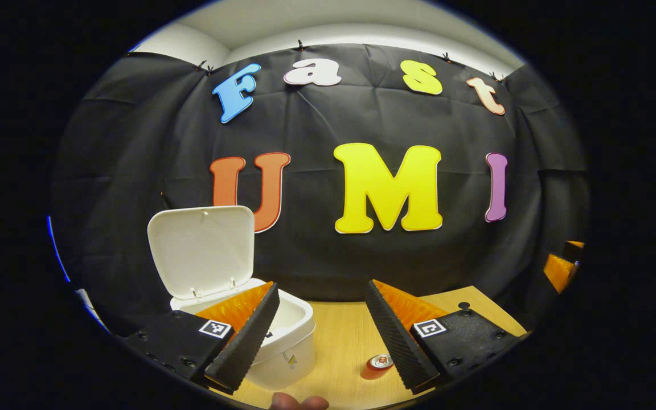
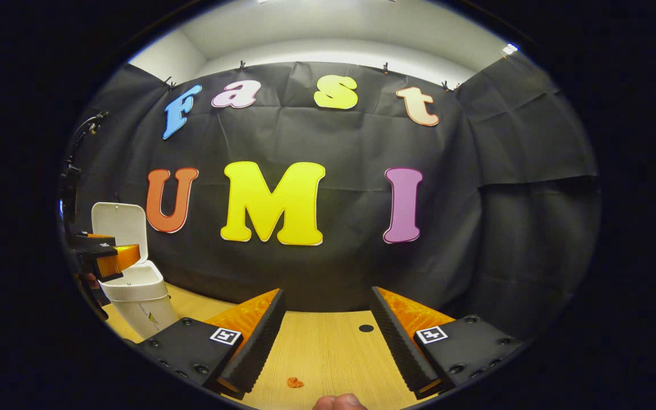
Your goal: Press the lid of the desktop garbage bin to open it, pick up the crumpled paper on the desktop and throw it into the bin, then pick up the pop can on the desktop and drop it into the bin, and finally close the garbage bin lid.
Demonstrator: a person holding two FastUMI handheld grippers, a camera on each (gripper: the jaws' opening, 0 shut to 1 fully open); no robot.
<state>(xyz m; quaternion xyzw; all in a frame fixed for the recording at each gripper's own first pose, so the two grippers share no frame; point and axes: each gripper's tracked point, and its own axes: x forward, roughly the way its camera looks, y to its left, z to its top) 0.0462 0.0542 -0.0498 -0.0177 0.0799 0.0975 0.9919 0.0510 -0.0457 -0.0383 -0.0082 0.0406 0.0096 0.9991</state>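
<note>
1. Presently, the bin [image 1: 282, 341] stands on the worktop [image 1: 339, 347] at the left, its lid [image 1: 203, 250] raised upright against the booth wall.
2. The left gripper [image 1: 322, 336] hangs above the worktop, fingers [image 1: 245, 336] wide apart and holding nothing; its left finger overlaps the bin's rim in the left gripper view.
3. The can [image 1: 378, 365] stands upright on the worktop, just beside the left gripper's right finger.
4. The right gripper [image 2: 325, 341] hangs over the worktop, fingers [image 2: 399, 341] apart and holding nothing.
5. A small orange scrap [image 2: 295, 382] lies on the worktop between the right gripper's fingers; whether it is the paper cannot be told.
6. In the right gripper view, the left gripper sits far left, at the bin's open mouth.
</note>
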